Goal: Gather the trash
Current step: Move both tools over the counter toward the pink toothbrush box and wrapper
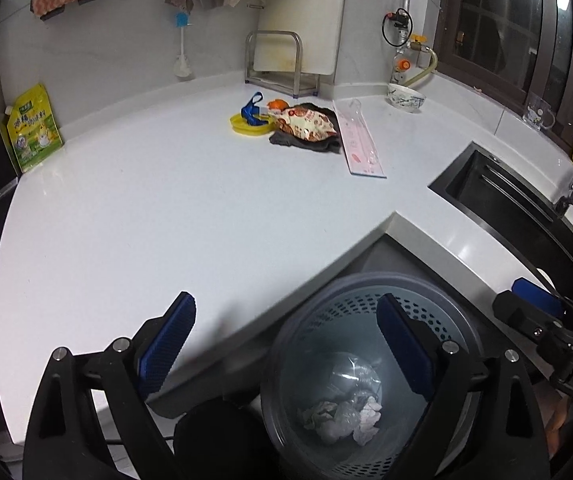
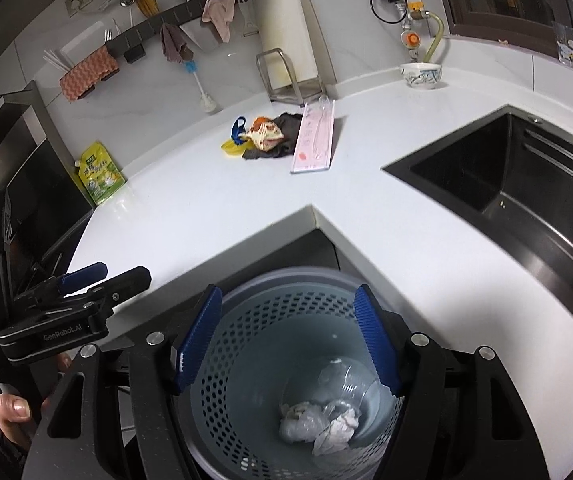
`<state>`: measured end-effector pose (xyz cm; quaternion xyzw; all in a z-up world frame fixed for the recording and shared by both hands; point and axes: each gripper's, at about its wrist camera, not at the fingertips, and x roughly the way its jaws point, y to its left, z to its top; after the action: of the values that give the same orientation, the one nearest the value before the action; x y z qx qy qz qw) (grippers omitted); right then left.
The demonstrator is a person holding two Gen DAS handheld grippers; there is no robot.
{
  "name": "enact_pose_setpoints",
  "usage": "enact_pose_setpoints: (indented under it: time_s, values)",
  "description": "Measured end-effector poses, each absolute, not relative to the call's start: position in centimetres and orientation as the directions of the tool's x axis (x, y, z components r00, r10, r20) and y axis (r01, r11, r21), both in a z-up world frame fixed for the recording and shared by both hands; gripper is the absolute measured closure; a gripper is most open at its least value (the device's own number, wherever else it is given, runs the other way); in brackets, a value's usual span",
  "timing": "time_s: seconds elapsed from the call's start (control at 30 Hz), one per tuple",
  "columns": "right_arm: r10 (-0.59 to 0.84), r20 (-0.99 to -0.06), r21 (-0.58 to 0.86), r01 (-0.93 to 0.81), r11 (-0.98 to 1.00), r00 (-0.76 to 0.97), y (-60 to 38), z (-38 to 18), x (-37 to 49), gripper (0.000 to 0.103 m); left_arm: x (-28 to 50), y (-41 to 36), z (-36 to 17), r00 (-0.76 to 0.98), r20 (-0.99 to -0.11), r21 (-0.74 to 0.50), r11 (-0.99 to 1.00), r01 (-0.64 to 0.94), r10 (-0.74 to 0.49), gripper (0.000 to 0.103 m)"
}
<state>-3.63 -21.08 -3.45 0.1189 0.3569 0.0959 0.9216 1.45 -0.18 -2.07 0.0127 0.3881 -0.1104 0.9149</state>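
Tongs agape above upright bin

Both wrist views above shared bin

White L-shaped counter, black sink, seemingly dark window.

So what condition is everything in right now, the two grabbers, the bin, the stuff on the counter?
left gripper: open, nothing between its fingers
right gripper: open, empty, above the bin
trash bin: uncovered, crumpled paper and clear plastic at the bottom
snack wrapper: crumpled, lying on a dark cloth on the counter
pink package: lying flat
bowl: upright
sink: tap off, basin looks dry
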Motion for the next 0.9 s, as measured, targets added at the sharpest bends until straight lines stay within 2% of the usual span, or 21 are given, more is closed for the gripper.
enact_pose_setpoints:
  time_s: [0.4, 0.8, 0.9]
  values:
    - [0.249, -0.615, 0.254, -0.111, 0.961, 0.748, -22.4, -1.2, 2.1, 0.034, 6.5, 1.0, 1.2, 0.738, -0.657, -0.067, 0.987, 0.148, -0.155, 0.008]
    - [0.235, -0.652, 0.178, -0.156, 0.972, 0.721, -20.9, -0.9, 11.9, 0.033, 13.3, 0.7, 1.6, 0.76, -0.641, -0.049, 0.994, 0.096, -0.105, 0.007]
    - [0.231, -0.665, 0.18, -0.148, 0.973, 0.71, -21.2, -1.2, 14.4, 0.03, 14.7, 0.4, 1.3, 0.763, -0.639, -0.045, 0.996, 0.083, -0.092, 0.007]
